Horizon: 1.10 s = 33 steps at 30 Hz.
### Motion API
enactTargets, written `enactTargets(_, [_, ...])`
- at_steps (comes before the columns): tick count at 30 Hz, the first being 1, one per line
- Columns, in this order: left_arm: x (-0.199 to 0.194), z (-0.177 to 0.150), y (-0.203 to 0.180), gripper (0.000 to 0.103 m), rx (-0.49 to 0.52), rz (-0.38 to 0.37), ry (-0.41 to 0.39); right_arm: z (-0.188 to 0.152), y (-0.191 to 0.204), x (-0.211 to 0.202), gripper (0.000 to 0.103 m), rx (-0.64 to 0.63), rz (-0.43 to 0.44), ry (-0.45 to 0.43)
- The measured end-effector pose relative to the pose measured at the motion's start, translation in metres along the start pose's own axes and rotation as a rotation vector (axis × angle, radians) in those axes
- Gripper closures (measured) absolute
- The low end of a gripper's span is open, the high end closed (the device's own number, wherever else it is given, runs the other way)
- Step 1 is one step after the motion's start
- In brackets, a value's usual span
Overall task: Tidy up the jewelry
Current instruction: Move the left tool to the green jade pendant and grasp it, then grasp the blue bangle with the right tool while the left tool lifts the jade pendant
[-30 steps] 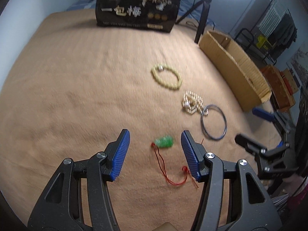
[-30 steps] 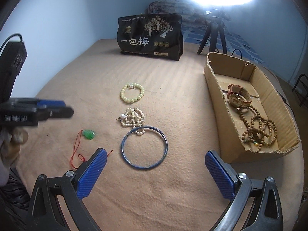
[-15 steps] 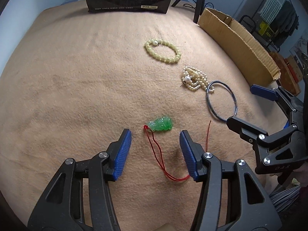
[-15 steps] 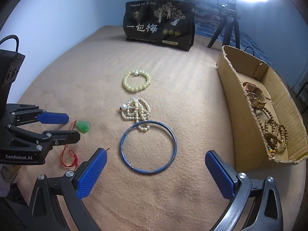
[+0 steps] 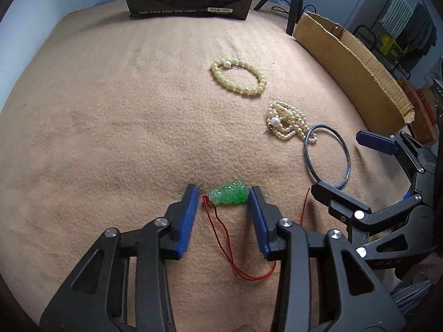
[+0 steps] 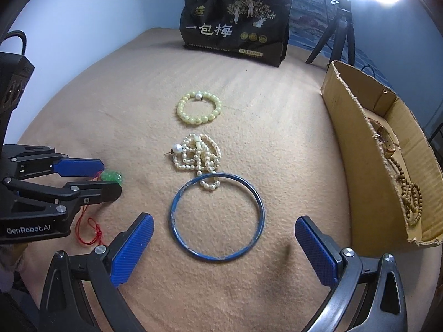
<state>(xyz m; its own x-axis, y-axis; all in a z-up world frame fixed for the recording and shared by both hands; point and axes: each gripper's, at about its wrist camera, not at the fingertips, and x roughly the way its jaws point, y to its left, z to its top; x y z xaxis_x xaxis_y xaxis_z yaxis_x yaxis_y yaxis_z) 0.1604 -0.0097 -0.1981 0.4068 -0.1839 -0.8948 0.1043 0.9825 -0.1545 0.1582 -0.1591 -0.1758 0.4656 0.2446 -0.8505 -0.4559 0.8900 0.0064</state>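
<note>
The left gripper (image 5: 223,197) sits low on the blanket (image 5: 110,127), its 2 pads parted and empty, bracketing the green pendant (image 5: 228,193). The pendant lies crosswise, long axis pad to pad. The right gripper (image 6: 221,238), wide open, frames the blue bangle (image 6: 217,217).

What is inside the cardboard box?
Inside the cardboard box: a watch and brown wooden bead strands. Its near wall hides the rest of the floor.

Both wrist cams low, probably sharing bangle (image 5: 326,156).
</note>
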Motion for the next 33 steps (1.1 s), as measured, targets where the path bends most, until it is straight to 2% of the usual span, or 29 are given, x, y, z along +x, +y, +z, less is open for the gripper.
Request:
enactTargets(1, [0.000,0.001,0.000,0.071,0.001,0.002,-0.001,0.000,0.000,0.001,0.000,0.001,-0.001,0.003])
enactTargets(11, [-0.001,0.001,0.000,0.072,0.001,0.003,-0.010,0.004,0.012,0.017,0.000,-0.024,-0.003,0.047])
enactTargets(14, [-0.002,0.001,0.001,0.072,-0.002,0.002,-0.011,0.006,0.008,0.017,0.010,-0.004,0.009,0.056])
enactTargets(16, [-0.002,0.000,0.001,0.072,0.000,0.004,-0.013,0.008,0.006,0.014,0.028,0.001,0.013,0.050])
enactTargets(25, [-0.012,0.002,0.002,0.073,-0.009,0.006,-0.037,0.008,0.002,0.006,0.029,-0.010,0.042,0.056])
enactTargets(33, [-0.034,0.007,0.001,0.073,-0.007,0.003,-0.091,0.009,-0.005,-0.019,0.029,0.004,0.063,0.022])
